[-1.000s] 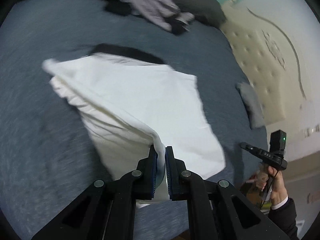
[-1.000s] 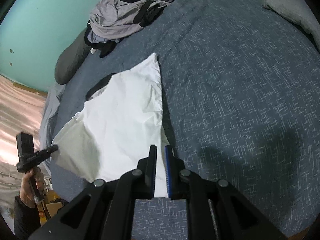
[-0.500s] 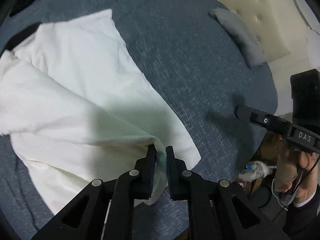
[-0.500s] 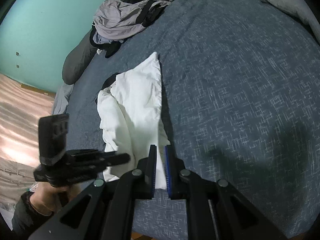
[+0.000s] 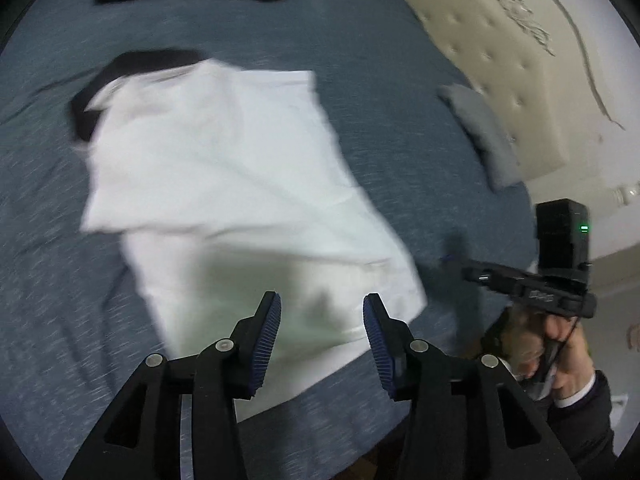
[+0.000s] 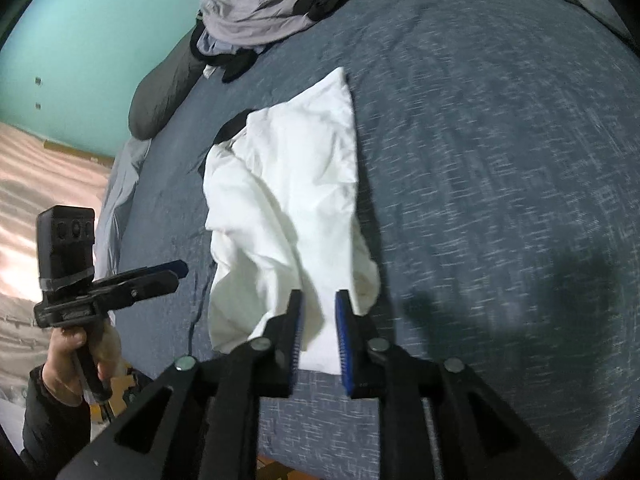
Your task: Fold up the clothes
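Left wrist view: the white cotton garment [image 5: 224,184], folded over itself into a rough rectangle with a black trim showing at its far edge, lies on the blue-grey flecked bedspread [image 5: 384,80]. Left gripper [image 5: 322,336] jaws are opening and stand well apart over the garment's near edge; no cloth pinched between them. Right wrist view: the same garment [image 6: 292,208] looks rumpled, one side doubled over, near corner running in between the jaws of the right gripper [image 6: 318,332]. These jaws are opening too; cloth sits in the gap but the pads appear clear of it. Judgement: one fold just laid down and being released; layers are uneven, so smoothing and at least one more fold seem left. A pile of grey and black clothes [image 6: 260,8] waits unfolded at the far side of the bed.
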Tool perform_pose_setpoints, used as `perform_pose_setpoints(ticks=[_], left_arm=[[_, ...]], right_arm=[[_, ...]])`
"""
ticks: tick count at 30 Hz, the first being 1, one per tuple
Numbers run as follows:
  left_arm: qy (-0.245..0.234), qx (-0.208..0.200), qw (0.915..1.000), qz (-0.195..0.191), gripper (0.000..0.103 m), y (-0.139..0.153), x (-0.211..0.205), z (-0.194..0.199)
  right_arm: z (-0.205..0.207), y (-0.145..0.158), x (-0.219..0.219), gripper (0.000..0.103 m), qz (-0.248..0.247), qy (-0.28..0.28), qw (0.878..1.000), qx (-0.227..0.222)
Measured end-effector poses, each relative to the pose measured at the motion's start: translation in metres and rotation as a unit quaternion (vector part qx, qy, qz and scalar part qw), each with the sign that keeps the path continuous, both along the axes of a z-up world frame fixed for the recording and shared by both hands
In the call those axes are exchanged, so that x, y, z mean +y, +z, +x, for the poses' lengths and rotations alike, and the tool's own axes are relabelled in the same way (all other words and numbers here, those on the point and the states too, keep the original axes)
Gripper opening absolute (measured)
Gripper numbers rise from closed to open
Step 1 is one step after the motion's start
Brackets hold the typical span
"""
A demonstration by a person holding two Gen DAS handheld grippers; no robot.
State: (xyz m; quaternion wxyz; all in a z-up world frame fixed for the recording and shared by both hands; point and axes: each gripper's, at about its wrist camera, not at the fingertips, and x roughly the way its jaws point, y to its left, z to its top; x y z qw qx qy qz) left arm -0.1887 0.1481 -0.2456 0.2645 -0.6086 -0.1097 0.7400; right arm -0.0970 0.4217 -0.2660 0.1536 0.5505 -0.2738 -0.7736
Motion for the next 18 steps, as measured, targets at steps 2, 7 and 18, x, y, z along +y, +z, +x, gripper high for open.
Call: perform_pose_setpoints(ticks=[2, 7, 18], left_arm=[[0.018, -0.01, 0.9998, -0.005, 0.047, -0.011, -0.021, 0.005], [0.035, -0.026, 0.999, -0.012, 0.047, -0.034, -0.053, 0.02], [0.047, -0.077, 0.9956, 0.024, 0.05, -0.081, -0.074, 0.044]], right_arm=[[-0.001, 0.001, -0.011, 0.029, 0.003, 0.01, 1.0, -0.003], [-0.006, 0.001, -0.041, 0.037, 0.026, 0.042, 0.999, -0.008], [-0.016, -0.03, -0.069, 0.037, 0.079, 0.051, 0.994, -0.049]])
